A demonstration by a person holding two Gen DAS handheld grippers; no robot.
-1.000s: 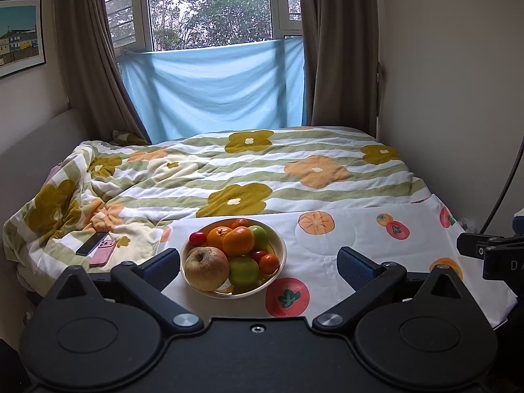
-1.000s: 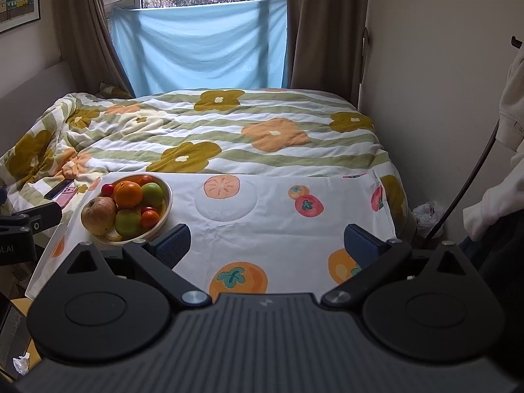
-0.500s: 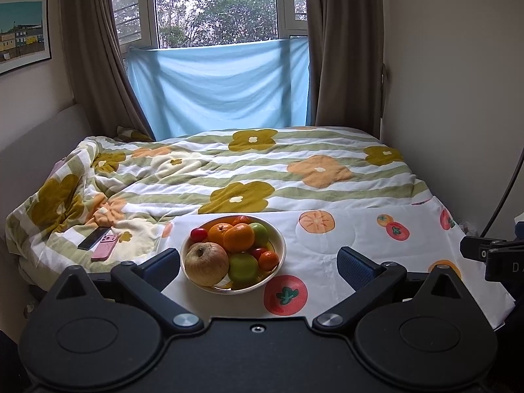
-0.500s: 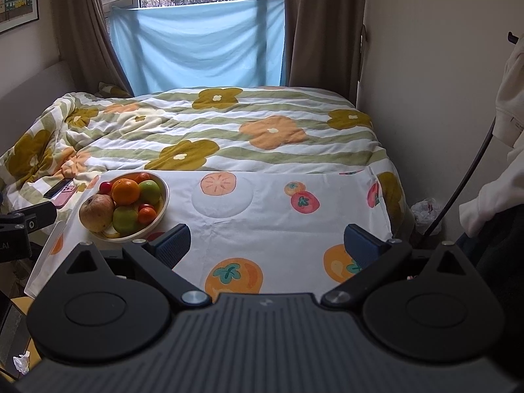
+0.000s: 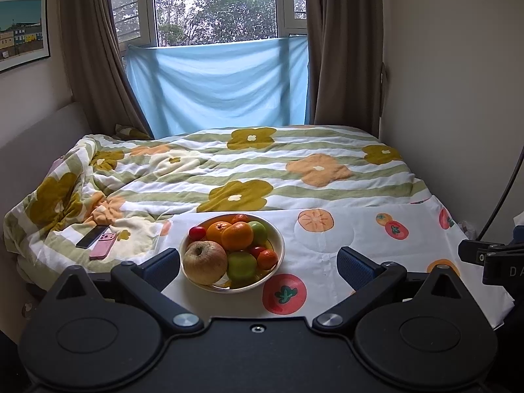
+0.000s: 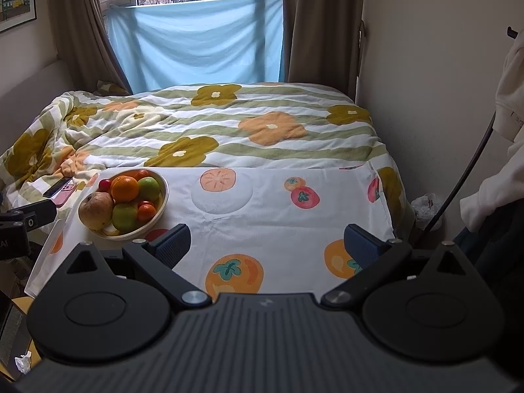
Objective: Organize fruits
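Both claws have eased back and tilted up a little since a second ago, so the window fills more of each view while the bowl sits almost where it did. Left claw (image 5: 258, 263) stands wide open and holds nothing, its two blue pads spread apart, and the cream bowl (image 5: 276, 233) lies straight ahead of it, close in, with the left pad just beside the bowl's near-left rim. Right claw (image 6: 267, 244) is open too and empty; from it the bowl (image 6: 163, 190) lies forward and well off to the left, so the left claw is plainly the nearer one.

All the fruit sits heaped inside the bowl: a big brownish apple (image 5: 205, 262) at the near-left, an orange (image 5: 237, 235) on top, green fruits, small red ones. None lies loose on the fruit-printed cloth (image 5: 360, 245) spread over the bed. That would fit fruit gathered in, or fruit waiting to be sorted out.
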